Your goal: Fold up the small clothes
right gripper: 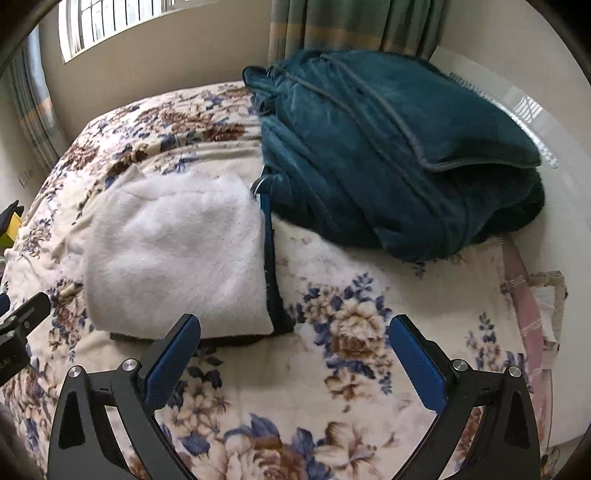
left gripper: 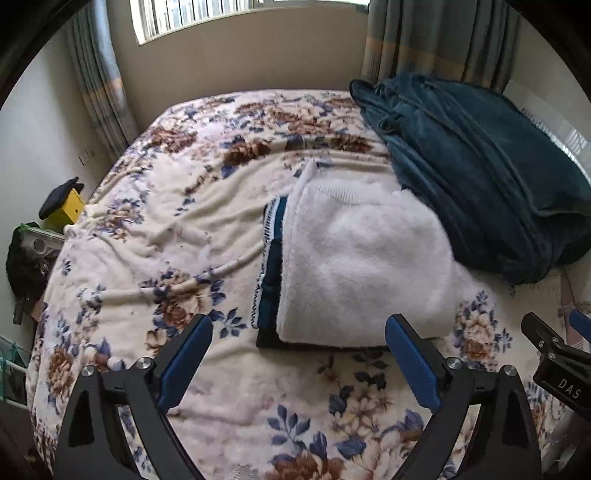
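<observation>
Both grippers, left gripper [left gripper: 299, 360] and right gripper [right gripper: 294, 360], hang spread wide and empty over a floral blanket [left gripper: 177, 221] covering the bed. Mid-frame lies the folded white garment [left gripper: 362, 258] on a dark one; a teal robe [left gripper: 480, 173] sits upper right, with curtains [left gripper: 436, 37] and a window [left gripper: 221, 14] behind.

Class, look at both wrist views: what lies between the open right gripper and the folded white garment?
Only bare floral blanket separates the right gripper from the white garment, which lies on a dark folded piece. The right wrist view shows it best.
</observation>
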The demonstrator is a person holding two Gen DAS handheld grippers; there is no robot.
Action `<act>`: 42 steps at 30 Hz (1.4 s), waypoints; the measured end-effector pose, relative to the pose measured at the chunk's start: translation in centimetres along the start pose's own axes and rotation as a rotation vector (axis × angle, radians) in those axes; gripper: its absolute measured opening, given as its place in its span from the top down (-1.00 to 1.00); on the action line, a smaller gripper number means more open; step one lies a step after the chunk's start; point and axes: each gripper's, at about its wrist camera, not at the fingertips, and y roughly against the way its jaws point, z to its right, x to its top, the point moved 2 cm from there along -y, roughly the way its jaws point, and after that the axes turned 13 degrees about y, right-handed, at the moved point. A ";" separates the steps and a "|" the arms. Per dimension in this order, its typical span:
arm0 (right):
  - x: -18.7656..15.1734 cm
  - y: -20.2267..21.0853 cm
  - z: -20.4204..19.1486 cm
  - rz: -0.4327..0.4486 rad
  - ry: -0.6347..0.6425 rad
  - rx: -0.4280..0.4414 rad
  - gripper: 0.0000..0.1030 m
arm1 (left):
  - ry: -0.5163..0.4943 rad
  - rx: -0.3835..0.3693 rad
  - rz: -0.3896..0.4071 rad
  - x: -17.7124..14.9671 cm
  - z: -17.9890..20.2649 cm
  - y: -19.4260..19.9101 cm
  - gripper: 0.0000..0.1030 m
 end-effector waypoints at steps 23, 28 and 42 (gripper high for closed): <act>-6.2 33.5 4.5 0.280 0.041 -0.048 -1.00 | -0.016 -0.054 0.204 -4.9 -0.6 28.0 -0.86; -7.9 39.2 5.3 0.314 0.061 -0.035 -1.00 | -0.009 -0.075 0.221 -6.2 -0.4 32.6 -0.86; -11.2 48.6 7.8 0.381 0.042 0.008 -1.00 | 0.015 -0.062 0.297 -8.4 -1.3 39.4 -0.86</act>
